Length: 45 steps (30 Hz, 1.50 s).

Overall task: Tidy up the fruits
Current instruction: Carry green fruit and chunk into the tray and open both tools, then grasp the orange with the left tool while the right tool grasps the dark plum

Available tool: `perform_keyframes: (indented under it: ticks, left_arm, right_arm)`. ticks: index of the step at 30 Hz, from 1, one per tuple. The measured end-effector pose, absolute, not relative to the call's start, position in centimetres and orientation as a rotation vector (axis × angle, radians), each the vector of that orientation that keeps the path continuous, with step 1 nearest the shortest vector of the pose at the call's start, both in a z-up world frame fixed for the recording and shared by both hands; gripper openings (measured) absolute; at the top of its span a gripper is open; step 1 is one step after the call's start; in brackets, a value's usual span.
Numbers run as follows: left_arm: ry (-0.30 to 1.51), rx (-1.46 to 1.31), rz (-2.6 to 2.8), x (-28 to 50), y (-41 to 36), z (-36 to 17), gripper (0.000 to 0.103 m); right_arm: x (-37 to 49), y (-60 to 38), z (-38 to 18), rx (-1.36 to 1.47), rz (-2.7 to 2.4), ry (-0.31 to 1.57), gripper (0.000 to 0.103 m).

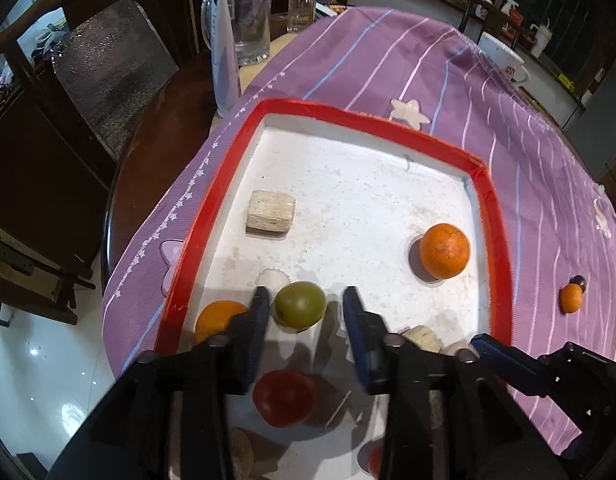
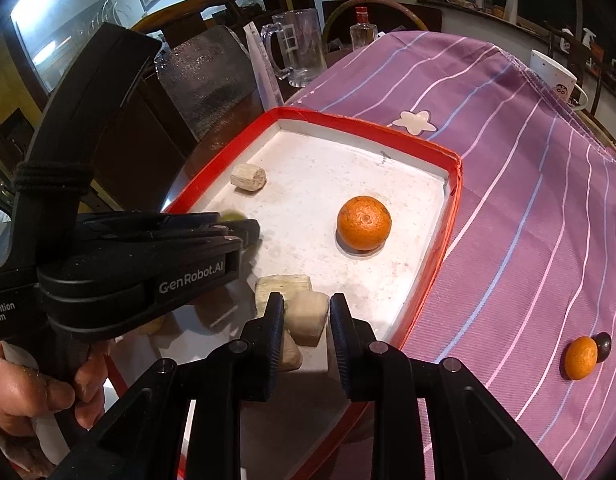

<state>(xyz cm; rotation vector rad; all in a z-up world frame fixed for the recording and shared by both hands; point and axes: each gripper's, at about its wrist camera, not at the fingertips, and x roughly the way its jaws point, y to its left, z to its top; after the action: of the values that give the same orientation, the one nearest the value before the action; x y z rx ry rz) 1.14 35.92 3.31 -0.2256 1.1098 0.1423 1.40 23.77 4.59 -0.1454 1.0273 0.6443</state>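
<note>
A red-rimmed white tray (image 1: pixel 212 208) (image 2: pixel 431 268) lies on the purple cloth. In it are a large orange (image 1: pixel 444 251) (image 2: pixel 363 222), a green fruit (image 1: pixel 300 305), a second orange (image 1: pixel 214 318) at the near left and a red fruit (image 1: pixel 284 398). My left gripper (image 1: pixel 306 300) is open, its fingers on either side of the green fruit, above the tray. My right gripper (image 2: pixel 306 310) is open over the tray's near edge, with a pale block (image 2: pixel 308 316) between its fingers. A small orange (image 1: pixel 571 298) (image 2: pixel 580 357) lies outside on the cloth.
Pale wooden blocks (image 1: pixel 271 212) (image 2: pixel 248 177) lie in the tray. A dark round piece (image 2: pixel 603 347) touches the small orange. A glass mug (image 2: pixel 300 46), a bottle (image 1: pixel 302 8), a white cup (image 1: pixel 501 58) and chairs stand at the table's far side.
</note>
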Motion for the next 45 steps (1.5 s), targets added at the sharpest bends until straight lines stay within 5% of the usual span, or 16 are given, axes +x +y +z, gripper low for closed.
perform_keyframes:
  ticks: [4,14,45]
  left_arm:
    - [1.085,-0.247,0.159,0.3,35.9,4.7,0.055]
    - [1.013,-0.312,0.254,-2.8,36.2,9.0,0.065]
    - [1.093,-0.170,-0.034,-1.5,15.3,7.0,0.066]
  right_arm:
    - [0.9,23.4,5.2,-0.149,0.658,1.009,0.027]
    - [-0.7,20.5,7.6,-0.077,0.675,0.968,0.027]
    - [0.1,-6.6,6.0,0.219,0.300,1.035,0.028]
